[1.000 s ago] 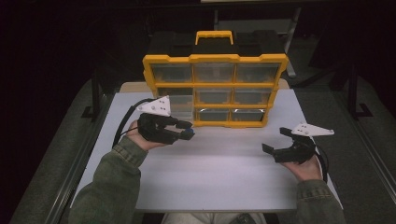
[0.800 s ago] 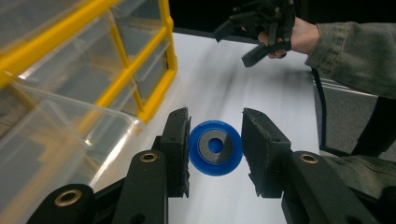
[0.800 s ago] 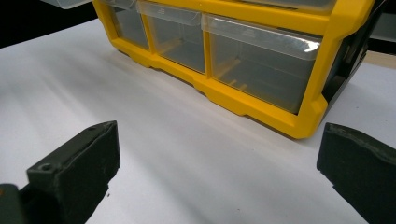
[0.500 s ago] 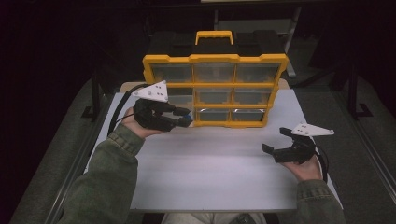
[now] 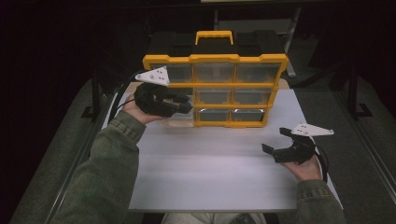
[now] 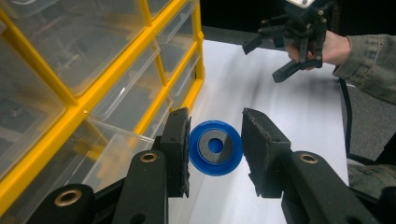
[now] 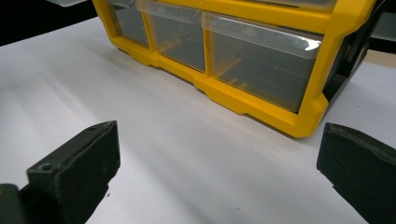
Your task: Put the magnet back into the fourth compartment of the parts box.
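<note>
Left gripper view: my left gripper (image 6: 215, 151) pinches a blue disc (image 6: 215, 148) by its rim beside the pulled-out drawer (image 6: 112, 154); so narrow a hold could let it slip, while my right gripper (image 5: 282, 145) idles open.

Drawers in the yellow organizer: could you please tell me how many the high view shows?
9: three across the top row, three across the middle row, three along the bottom row. The left gripper partly covers the two lower-left ones, so those are less certain.
</note>
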{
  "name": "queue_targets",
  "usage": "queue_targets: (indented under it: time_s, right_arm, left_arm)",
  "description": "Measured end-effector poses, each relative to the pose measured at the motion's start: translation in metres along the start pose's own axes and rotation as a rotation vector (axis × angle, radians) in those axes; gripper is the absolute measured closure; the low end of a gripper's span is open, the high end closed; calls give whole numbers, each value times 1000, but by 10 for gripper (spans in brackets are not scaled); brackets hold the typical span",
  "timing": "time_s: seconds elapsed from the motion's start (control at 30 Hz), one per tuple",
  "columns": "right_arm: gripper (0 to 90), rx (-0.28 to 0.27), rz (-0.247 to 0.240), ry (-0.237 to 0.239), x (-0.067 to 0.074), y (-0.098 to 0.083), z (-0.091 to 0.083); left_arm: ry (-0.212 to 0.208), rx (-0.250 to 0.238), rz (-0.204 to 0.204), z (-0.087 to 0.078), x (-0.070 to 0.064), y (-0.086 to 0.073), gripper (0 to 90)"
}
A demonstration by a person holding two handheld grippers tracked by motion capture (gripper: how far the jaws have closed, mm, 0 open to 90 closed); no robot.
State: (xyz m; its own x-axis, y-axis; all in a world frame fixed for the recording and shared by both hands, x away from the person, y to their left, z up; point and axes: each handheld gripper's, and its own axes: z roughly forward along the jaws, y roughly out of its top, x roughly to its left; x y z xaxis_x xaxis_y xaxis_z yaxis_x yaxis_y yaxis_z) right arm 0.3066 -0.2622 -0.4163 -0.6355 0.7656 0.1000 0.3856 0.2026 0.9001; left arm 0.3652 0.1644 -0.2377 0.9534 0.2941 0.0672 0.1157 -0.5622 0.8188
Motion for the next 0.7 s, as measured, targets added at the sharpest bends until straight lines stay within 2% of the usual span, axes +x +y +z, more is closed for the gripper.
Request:
queue_targets:
  time_s: [0.23, 0.7]
  right_arm:
    - [0, 0, 3, 0, 0, 0, 0]
    - [0, 6, 4, -1, -1, -1, 0]
  left_arm:
    - [23, 4, -28, -2, 13, 0, 627]
    - [64, 15, -104, -1, 38, -10, 627]
